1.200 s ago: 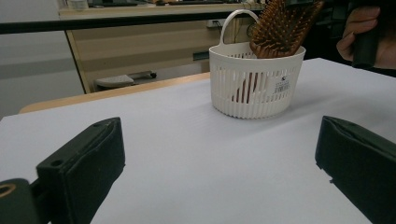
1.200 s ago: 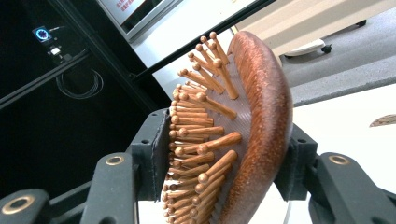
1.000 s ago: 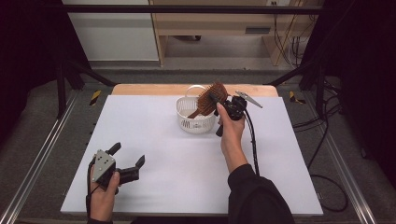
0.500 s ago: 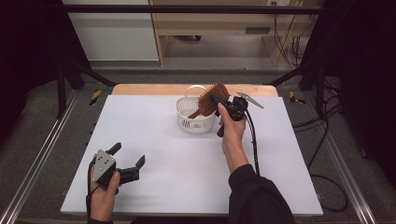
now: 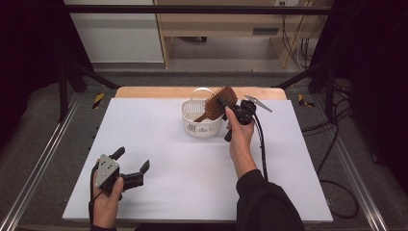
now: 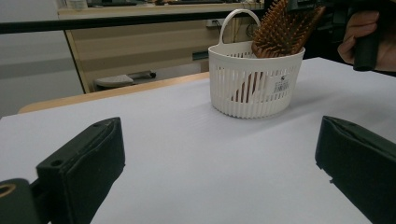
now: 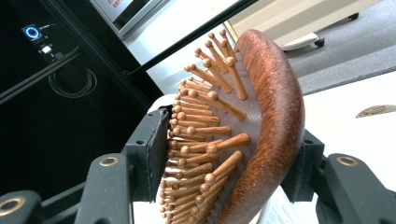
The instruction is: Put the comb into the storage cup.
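Right gripper (image 5: 230, 107) jaws clamp the hairbrush (image 5: 219, 100), handle hidden in basket (image 5: 202, 126); left gripper (image 5: 131, 166) agape

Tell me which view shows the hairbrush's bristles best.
The right gripper view: the hairbrush sits close up between the right gripper's jaws, each wooden pin distinct. The left gripper view shows its head above the basket rim. In the high view it is small and tilted.
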`<state>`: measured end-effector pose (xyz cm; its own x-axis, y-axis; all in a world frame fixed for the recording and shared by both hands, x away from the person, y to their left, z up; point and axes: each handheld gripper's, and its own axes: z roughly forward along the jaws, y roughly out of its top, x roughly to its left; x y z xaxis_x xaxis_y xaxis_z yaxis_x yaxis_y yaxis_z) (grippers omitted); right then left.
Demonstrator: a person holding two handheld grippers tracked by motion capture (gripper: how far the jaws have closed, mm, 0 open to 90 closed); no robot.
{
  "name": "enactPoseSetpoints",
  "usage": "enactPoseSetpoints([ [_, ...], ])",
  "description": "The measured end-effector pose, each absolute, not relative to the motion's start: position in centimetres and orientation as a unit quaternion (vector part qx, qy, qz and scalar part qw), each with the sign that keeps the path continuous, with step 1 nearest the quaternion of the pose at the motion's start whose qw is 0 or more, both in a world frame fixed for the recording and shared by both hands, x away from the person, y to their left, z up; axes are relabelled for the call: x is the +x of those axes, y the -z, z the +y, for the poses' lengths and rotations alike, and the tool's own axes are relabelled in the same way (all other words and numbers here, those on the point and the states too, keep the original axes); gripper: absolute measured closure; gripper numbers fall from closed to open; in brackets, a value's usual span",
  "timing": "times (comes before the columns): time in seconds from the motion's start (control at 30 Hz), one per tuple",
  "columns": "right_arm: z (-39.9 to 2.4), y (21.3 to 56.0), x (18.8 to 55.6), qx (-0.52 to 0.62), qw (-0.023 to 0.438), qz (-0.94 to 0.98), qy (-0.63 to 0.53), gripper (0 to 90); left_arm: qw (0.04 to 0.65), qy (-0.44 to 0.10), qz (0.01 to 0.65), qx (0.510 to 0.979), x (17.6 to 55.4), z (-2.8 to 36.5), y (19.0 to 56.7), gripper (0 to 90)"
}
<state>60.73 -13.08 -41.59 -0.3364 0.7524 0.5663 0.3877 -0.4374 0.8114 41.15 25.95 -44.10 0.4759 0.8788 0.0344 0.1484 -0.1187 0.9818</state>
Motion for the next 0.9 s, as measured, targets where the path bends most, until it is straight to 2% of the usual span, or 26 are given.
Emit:
enactPoseSetpoints([
  [0.6,-13.53,41.84,60.93,0.566,0.139,0.517,-0.626,40.4,0.542,-0.338,0.384,0.667,41.11,25.98,44.07,1.4],
  [0.9,-14.01,41.79,60.97,0.575,0.142,0.519,-0.616,36.5,0.542,-0.337,0.383,0.667,41.14,25.95,44.07,1.4],
])
